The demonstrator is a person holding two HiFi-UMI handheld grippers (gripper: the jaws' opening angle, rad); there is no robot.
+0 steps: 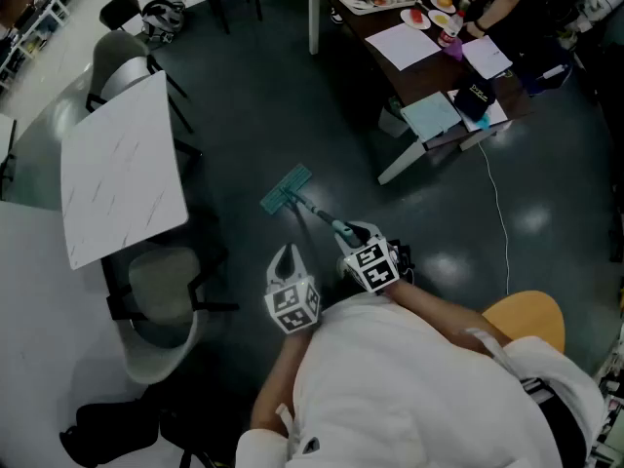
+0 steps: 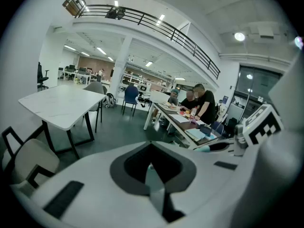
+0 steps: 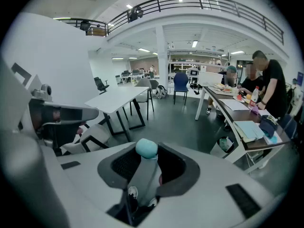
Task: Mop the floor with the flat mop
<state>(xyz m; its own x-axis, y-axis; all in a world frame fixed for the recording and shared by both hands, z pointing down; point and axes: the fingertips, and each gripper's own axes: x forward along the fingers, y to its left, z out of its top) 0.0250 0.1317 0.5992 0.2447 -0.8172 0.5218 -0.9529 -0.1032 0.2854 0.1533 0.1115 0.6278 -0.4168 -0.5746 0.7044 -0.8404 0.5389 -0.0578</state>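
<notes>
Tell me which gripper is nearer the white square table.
Left. The left gripper sits right of the white square table, not touching; the right gripper, clamped on the grey mop handle, is farther right.

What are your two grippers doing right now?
Left gripper: closed, holding nothing.
Right gripper: closed on the mop handle.

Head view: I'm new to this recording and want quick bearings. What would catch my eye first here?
The teal flat mop stands out on the dark floor at centre, its handle running back into the right gripper, whose jaws are closed on it. The left gripper hangs beside it, off the mop. A white table fills the left, and people gather at a cluttered long table at top right.
</notes>
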